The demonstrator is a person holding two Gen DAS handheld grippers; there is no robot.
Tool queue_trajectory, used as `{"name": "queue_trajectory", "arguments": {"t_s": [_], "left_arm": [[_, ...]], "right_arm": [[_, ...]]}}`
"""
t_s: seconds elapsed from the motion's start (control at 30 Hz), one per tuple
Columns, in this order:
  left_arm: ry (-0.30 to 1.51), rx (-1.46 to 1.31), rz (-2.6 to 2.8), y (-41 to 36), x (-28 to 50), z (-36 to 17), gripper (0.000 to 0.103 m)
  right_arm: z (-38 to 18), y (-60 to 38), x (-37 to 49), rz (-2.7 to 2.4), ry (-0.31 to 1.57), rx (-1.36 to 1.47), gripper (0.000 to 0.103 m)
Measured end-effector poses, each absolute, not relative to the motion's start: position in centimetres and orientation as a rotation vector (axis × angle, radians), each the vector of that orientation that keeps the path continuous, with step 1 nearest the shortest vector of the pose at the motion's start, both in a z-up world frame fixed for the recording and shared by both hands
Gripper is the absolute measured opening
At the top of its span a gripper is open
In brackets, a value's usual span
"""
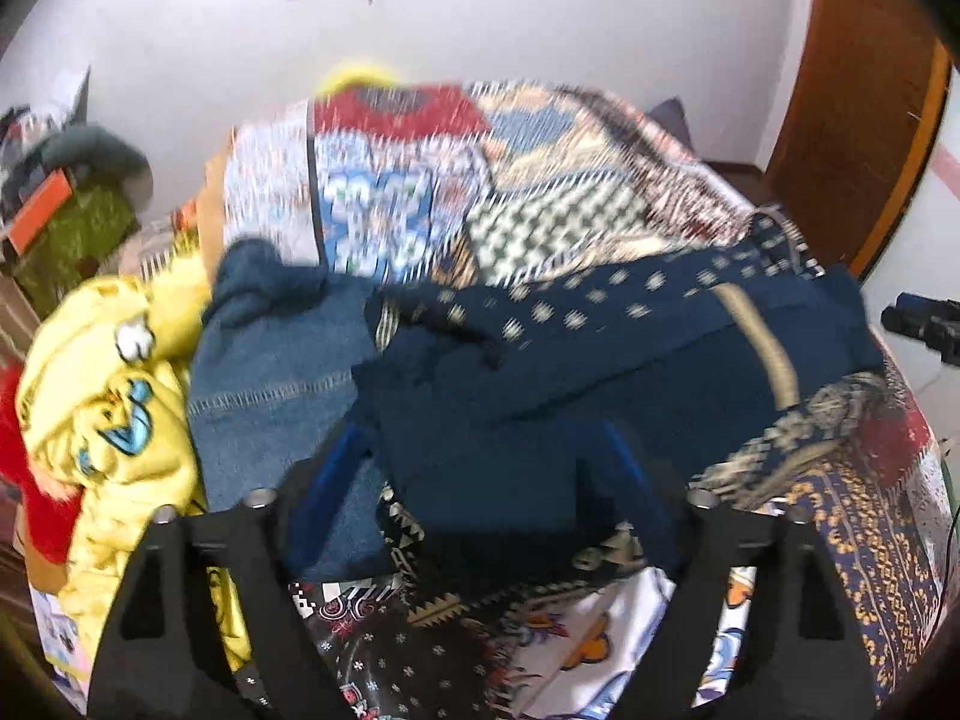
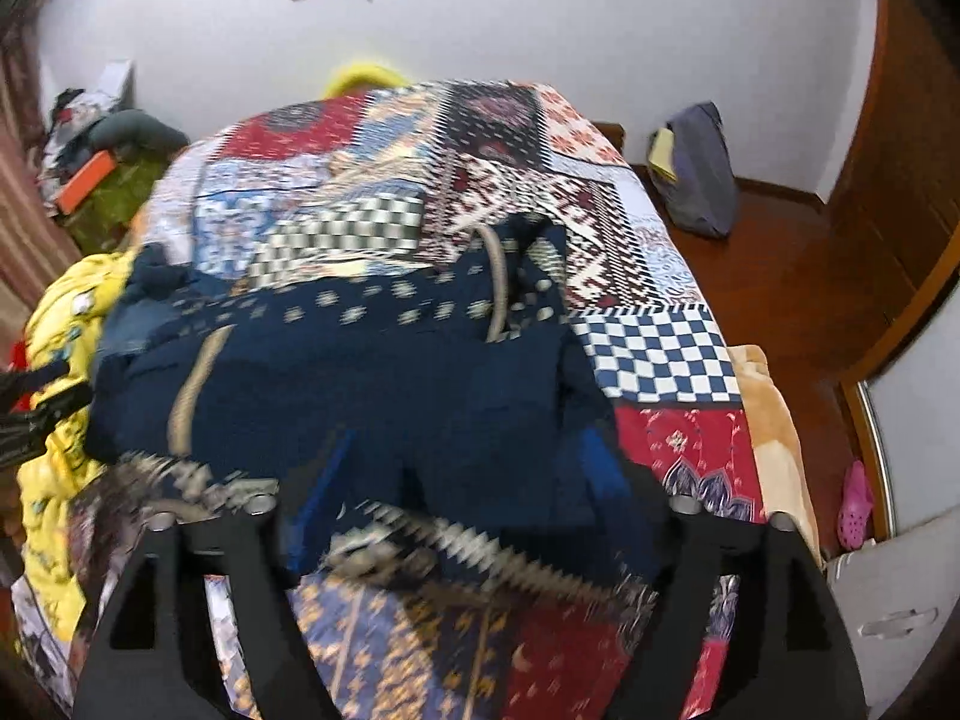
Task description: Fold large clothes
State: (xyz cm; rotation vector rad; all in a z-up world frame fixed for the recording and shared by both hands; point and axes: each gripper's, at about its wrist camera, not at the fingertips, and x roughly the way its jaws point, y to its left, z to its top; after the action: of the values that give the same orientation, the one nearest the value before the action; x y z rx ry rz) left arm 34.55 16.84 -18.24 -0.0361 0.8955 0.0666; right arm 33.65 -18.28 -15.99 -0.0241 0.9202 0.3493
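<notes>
While both frames are motion-blurred, we are seeing a navy patterned garment [image 1: 540,360] lying across the middle of a patchwork bedspread [image 1: 390,180], filling the center of each view. In the left wrist view the left gripper [image 1: 486,456] is sitting at lower center with its blue-tipped fingers [image 1: 345,456] spread wide on either side of a navy fold; cloth is lying between them, but we cannot tell whether they are pinching it. In the right wrist view the right gripper [image 2: 468,468] is looking the same: fingers [image 2: 600,456] apart, navy garment [image 2: 372,372] bunched between and over them, grip unclear. A tan stripe [image 1: 759,342] is running down the garment at right of center in the left view. A blue denim piece [image 1: 270,360] is lying just left of the navy one, touching it, and a yellow cartoon-print cloth [image 1: 114,396] is piling at the left edge beside the denim. In the right view a blue-and-white checkered patch [image 2: 654,354] is showing at right of center, a grey bag [image 2: 699,174] is leaning on the wall at upper right, and a pink clog [image 2: 855,504] is sitting on the wooden floor at the right edge.
</notes>
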Motion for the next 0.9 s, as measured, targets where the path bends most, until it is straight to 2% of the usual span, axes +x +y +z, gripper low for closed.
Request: {"name": "queue_trajectory", "arguments": {"t_s": [0.07, 0.23, 0.5, 0.7, 0.9], "left_arm": [[0.872, -0.008, 0.052, 15.5, 34.1, -17.8, 0.092], [0.912, 0.12, 0.019, 12.0, 34.1, -19.9, 0.092], [0.968, 0.094, 0.018, 11.7, 37.2, -23.4, 0.094], [0.956, -0.017, -0.035, 13.3, 39.9, -23.1, 0.094], [0.881, 0.159, 0.1, 14.6, 44.8, -21.7, 0.094]], "right_arm": [[-15.8, -17.6, 32.3, 0.387, 0.905, -0.034, 0.077], [-17.2, -15.6, 31.7, 0.41, 0.925, -0.074, 0.077], [-21.2, -11.9, 33.6, 0.405, 0.978, -0.17, 0.077], [-20.0, -11.0, 36.3, 0.393, 0.891, -0.158, 0.077], [-18.6, -10.5, 41.7, 0.376, 0.871, -0.117, 0.077]]}}
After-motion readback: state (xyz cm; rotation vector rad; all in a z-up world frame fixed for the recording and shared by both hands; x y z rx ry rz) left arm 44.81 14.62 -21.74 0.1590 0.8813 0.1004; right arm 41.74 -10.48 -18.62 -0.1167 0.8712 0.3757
